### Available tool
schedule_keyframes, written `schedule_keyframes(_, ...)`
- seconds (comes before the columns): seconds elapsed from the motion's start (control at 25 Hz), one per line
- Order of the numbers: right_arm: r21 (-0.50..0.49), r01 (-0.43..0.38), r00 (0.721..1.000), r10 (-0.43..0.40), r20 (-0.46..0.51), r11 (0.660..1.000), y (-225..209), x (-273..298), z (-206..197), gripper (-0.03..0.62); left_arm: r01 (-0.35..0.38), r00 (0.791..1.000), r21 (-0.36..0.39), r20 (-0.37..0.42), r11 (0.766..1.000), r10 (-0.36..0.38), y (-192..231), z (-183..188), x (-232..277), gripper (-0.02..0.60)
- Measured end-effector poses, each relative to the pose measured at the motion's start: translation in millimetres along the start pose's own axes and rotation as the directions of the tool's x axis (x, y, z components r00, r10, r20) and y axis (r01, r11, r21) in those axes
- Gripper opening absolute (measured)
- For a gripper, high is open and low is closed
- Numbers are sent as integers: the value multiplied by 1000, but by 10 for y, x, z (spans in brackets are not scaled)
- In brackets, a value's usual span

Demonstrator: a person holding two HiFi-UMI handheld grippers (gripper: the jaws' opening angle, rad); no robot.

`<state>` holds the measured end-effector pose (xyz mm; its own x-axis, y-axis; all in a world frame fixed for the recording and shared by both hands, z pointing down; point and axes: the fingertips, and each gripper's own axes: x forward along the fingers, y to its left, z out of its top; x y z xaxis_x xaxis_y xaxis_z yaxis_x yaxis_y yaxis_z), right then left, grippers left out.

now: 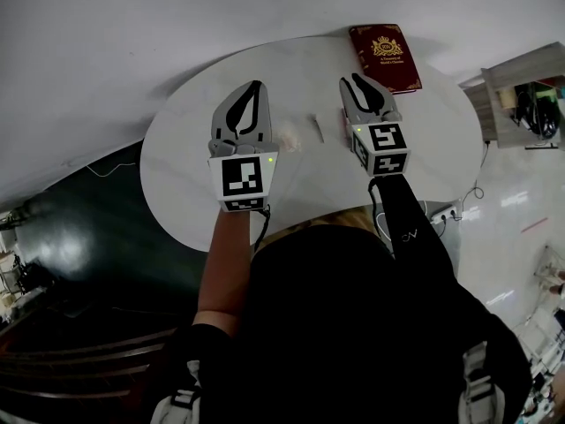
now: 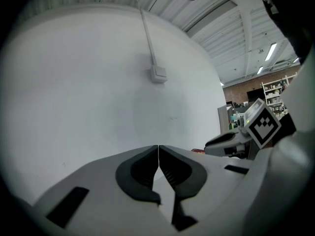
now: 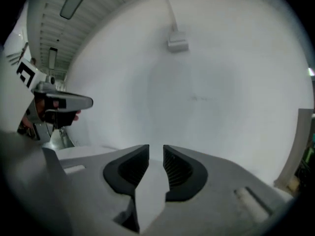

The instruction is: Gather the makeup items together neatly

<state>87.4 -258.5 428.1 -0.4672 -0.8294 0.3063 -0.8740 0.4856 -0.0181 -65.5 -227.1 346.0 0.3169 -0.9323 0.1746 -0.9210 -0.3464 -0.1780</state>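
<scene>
- Left hand-held gripper [image 1: 255,86] hung above the left part of the round white counter [image 1: 181,179]. In its own view we read the jaws pressed together, nothing between them [image 2: 158,147].
- Between the two grippers, near the counter's middle, we noted the makeup items: a small pale lump [image 1: 287,137] and, just right of it and apart, a thin pale stick [image 1: 319,128]. Both were too small to identify.
- We judged both light and quick to skid on the smooth top. The stick would likely roll, so we would pinch it across its middle. The lump looked soft-edged, so we would take it by its sides with a gentle squeeze.
- Right hand-held gripper [image 1: 356,79] was held above the counter's right part, with a narrow gap between the jaws and nothing in it [image 3: 156,147].
- A red book [image 1: 386,57] lay at the far right edge, well apart from the items.
- Only the head view showed the items and the book's cover. Both gripper views looked at a white wall with a cable box [image 2: 158,74], and each caught the other gripper from the side. Only they settled how the jaws stood.
</scene>
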Motion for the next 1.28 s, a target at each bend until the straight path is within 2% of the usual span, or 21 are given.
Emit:
schedule_keyframes(0.2, -82, -20, 980, 35, 196, 996, 257, -121, 628, 80, -40, 999, 8, 17, 999, 39, 138, 67, -140, 11)
schedule_keyframes(0.32, -140, -34, 966, 68, 248, 990, 464, -133, 800, 80, -71, 997, 8, 23, 997, 71, 253, 95, -234, 11)
schedule_keyframes(0.52, -180, -73, 960, 118, 255, 981, 658, -130, 802, 79, -106, 994, 4, 24, 994, 106, 376, 100, -361, 11)
schedule_keyframes(0.6, -205, -120, 938, 178, 296, 971, 799, -181, 909, 5, -111, 994, 4, 20, 994, 111, 400, 78, -391, 11)
schedule_keyframes(0.72, -202, -169, 930, 224, 291, 965, 935, -201, 952, 5, -116, 993, 1, 15, 993, 116, 417, 43, -412, 11)
schedule_keyframes(1.12, -196, -187, 942, 232, 241, 963, 1040, -179, 876, 5, -124, 992, -2, 17, 992, 124, 475, 27, -496, 11)
schedule_keyframes(1.28, -209, -167, 948, 215, 234, 964, 1002, -165, 845, 5, -122, 992, -4, 19, 993, 122, 482, 39, -499, 11)
